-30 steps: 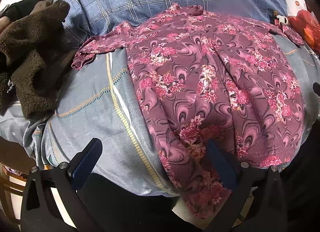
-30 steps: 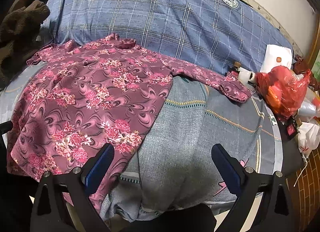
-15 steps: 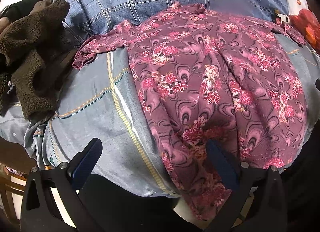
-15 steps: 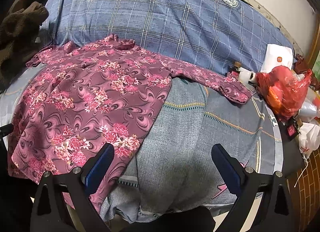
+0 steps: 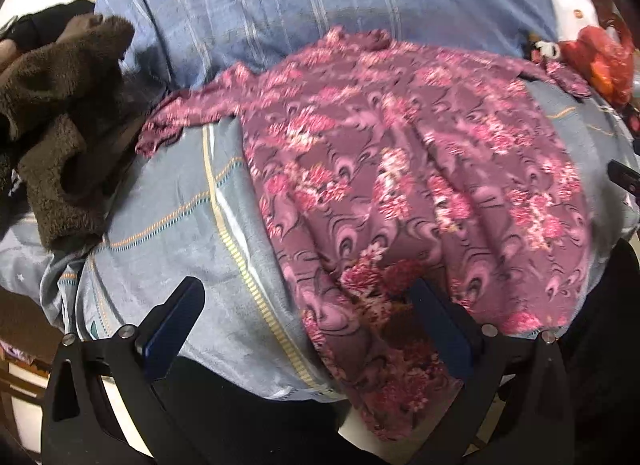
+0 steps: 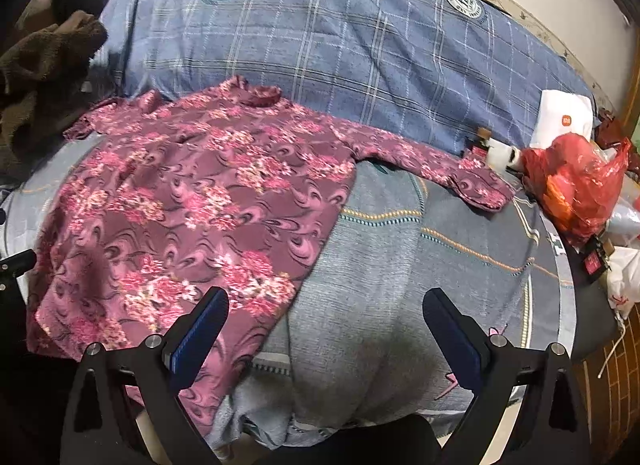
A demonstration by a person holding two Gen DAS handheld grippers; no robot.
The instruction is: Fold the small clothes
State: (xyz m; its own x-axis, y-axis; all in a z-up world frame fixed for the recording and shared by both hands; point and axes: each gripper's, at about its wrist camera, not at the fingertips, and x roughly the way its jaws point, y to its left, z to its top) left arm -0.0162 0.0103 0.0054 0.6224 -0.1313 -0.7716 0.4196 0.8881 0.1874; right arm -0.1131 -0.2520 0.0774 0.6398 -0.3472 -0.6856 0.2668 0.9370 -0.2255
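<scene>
A maroon floral long-sleeved top point(image 5: 400, 169) lies spread flat on the grey-blue bedcover point(image 5: 168, 225), collar away from me, sleeves out to both sides. It also shows in the right wrist view point(image 6: 192, 201), with its right sleeve point(image 6: 440, 169) stretched out. My left gripper point(image 5: 308, 329) is open and empty above the hem's left corner, which hangs over the bed edge. My right gripper point(image 6: 324, 329) is open and empty above the hem's right side and the bare cover point(image 6: 400, 265).
A brown fleece garment point(image 5: 60, 113) is heaped at the left. A blue plaid quilt point(image 6: 320, 33) lies behind the top. A red plastic bag point(image 6: 572, 181), a white box point(image 6: 564, 121) and small items crowd the right edge.
Both grippers have drawn back and lifted slightly, so the top sits lower in both views. The left view is blurred by motion. The top itself has not moved.
</scene>
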